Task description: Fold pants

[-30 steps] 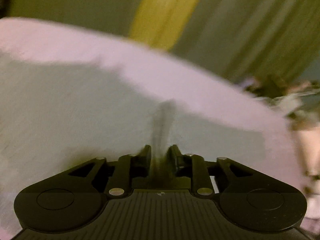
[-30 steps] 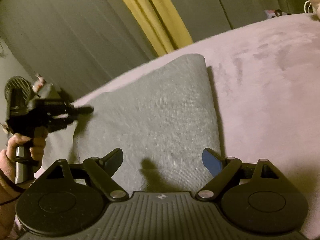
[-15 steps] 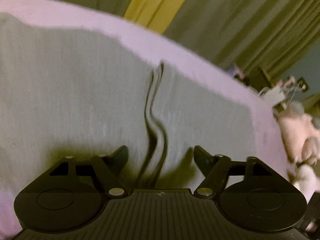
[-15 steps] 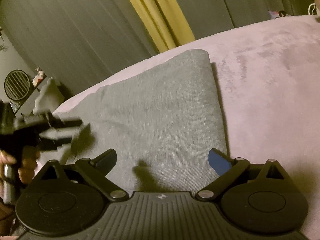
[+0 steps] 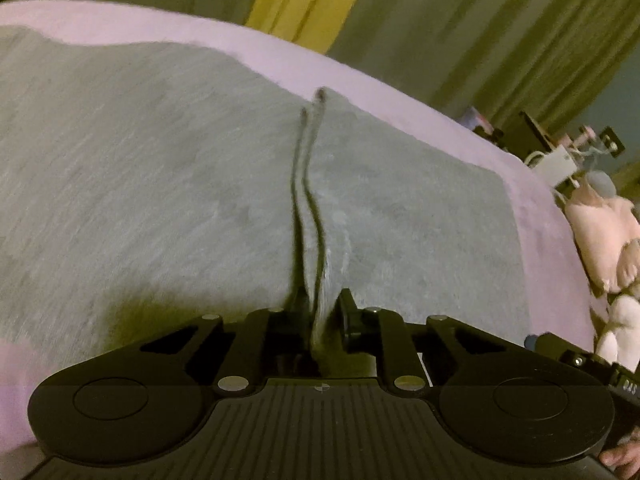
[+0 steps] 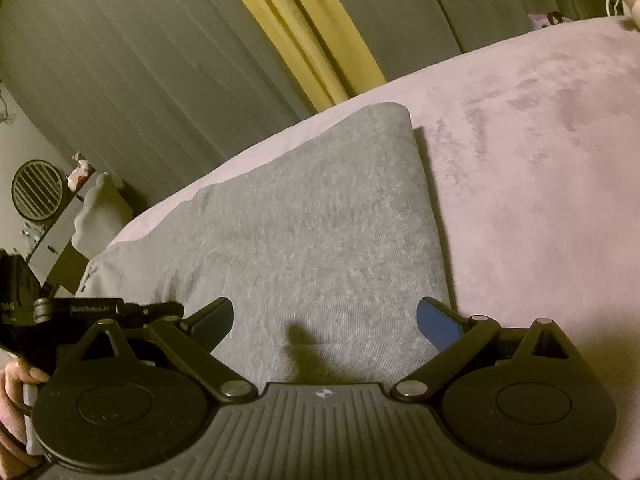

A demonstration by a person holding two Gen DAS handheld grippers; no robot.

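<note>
The grey pants (image 5: 160, 184) lie flat on a pink blanket (image 5: 400, 96) on the bed. My left gripper (image 5: 320, 312) is shut on a pinched ridge of the pants' fabric, which runs away from the jaws as a raised fold (image 5: 308, 184). In the right wrist view the pants (image 6: 320, 232) lie as a folded grey panel with a rounded far corner. My right gripper (image 6: 324, 320) is open and empty just above the near part of the pants. The left gripper (image 6: 120, 312) shows at the left edge of the right wrist view, low against the pants' left edge.
Grey and yellow curtains (image 6: 304, 32) hang behind the bed. Plush toys (image 5: 604, 240) and small clutter (image 5: 556, 160) sit at the bed's right side. A round fan (image 6: 38, 190) stands on a shelf at the left. Pink blanket (image 6: 540, 152) stretches to the right of the pants.
My left gripper was shut on fabric a second ago, opened half a second ago, and has shut again on a ridge of the pants. My right gripper stayed open and drifted slightly.
</note>
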